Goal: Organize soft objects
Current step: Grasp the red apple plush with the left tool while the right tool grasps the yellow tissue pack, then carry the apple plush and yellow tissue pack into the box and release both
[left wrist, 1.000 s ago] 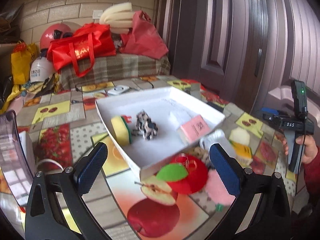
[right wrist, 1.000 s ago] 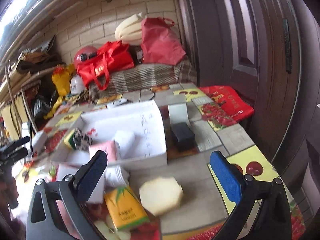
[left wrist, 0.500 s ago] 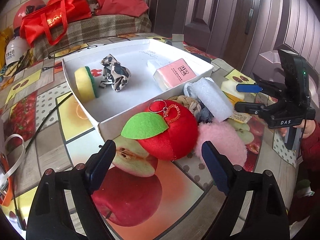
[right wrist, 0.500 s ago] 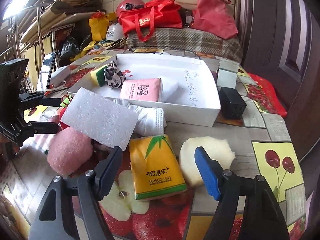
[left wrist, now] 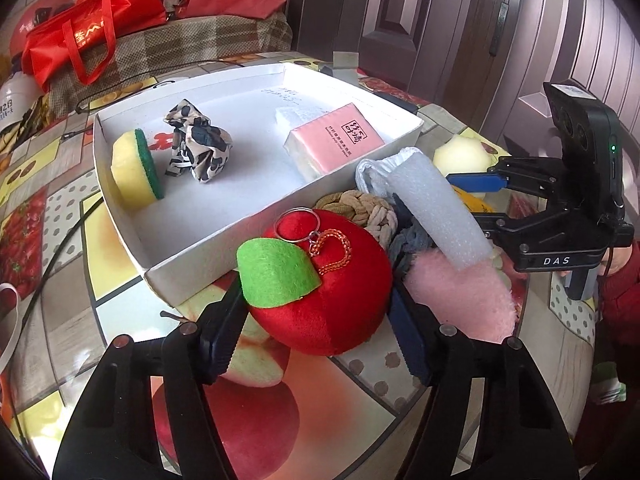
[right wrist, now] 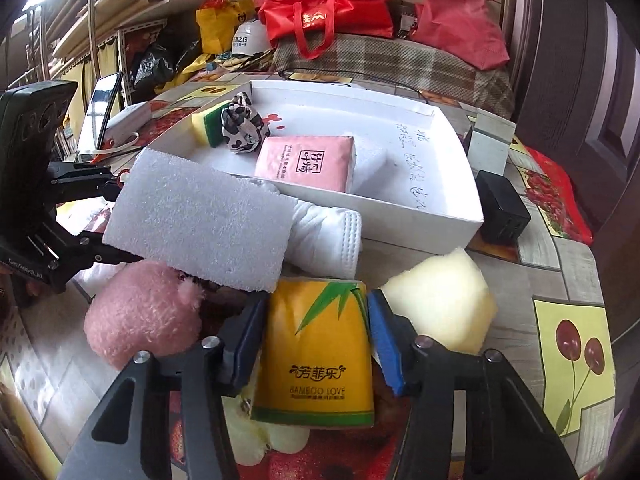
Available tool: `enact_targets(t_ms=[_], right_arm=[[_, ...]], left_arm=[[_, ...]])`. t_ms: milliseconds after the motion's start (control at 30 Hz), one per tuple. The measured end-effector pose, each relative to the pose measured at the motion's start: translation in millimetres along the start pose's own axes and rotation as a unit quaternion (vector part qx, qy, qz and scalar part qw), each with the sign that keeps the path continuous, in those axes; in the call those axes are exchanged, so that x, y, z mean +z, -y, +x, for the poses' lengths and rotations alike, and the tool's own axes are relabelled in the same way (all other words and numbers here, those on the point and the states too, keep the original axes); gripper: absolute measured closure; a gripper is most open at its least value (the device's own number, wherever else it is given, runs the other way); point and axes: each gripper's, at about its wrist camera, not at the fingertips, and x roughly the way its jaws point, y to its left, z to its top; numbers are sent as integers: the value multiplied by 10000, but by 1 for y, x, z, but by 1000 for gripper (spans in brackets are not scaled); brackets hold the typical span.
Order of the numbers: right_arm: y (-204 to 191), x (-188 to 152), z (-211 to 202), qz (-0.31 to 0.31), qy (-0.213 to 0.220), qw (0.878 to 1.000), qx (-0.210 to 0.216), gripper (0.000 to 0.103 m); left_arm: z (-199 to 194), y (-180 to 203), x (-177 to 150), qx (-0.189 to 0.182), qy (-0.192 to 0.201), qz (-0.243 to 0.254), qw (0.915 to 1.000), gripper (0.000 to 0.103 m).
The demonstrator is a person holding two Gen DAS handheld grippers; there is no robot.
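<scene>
Red plush apple (left wrist: pixel 320 292), one, clamped between the left gripper (left wrist: pixel 316 336) pads just outside the white box (left wrist: pixel 256 224), presumably for lifting in. Yellow tissue pack (right wrist: pixel 316 344), one, pinched by the right gripper (right wrist: pixel 316 340) on the table. Boxed already, four: sponge (left wrist: pixel 134 168), spotted cloth (left wrist: pixel 196 146), pink tissue pack (left wrist: pixel 334 142), white pad beneath it. Awaiting nearby: one pink pompom (left wrist: pixel 460 292), one foam block (right wrist: pixel 200 220), one rolled towel (right wrist: pixel 328 236).
</scene>
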Motion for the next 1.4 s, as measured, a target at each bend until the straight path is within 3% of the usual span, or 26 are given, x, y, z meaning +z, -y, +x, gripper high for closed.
enact_targets(t_ms=[300,500,567,767,967,1167,1400], right_arm=[[0,1,4,-36,-106,9999,-64,49],[-10,0,9,-306,-244,9991,-179,49],[-9,-2,6,-253,-215,9994,-131,55],[8,-5,-26,249,584,9974,-338,55],[26,-10,-52,918,1420,9835,-640,55],[37,-6,-62,1284,1813,9696,-1027,55],[45,9,-66,1525,1981,9626,-1046,55]], left_arm=[[15,5,6,93,-203,36,9997,35],[3,1,2,51,53,-56,10000,42],[-4,0,1,114,226,-78,9996,43],[-28,9,-5,585,780,148,9951,43],[-47,0,-7,867,1371,-39,9868,43],[-56,-14,-1,1135,1800,-355,9764,43],[-48,-23,34,1116,1999,-535,9720,42]])
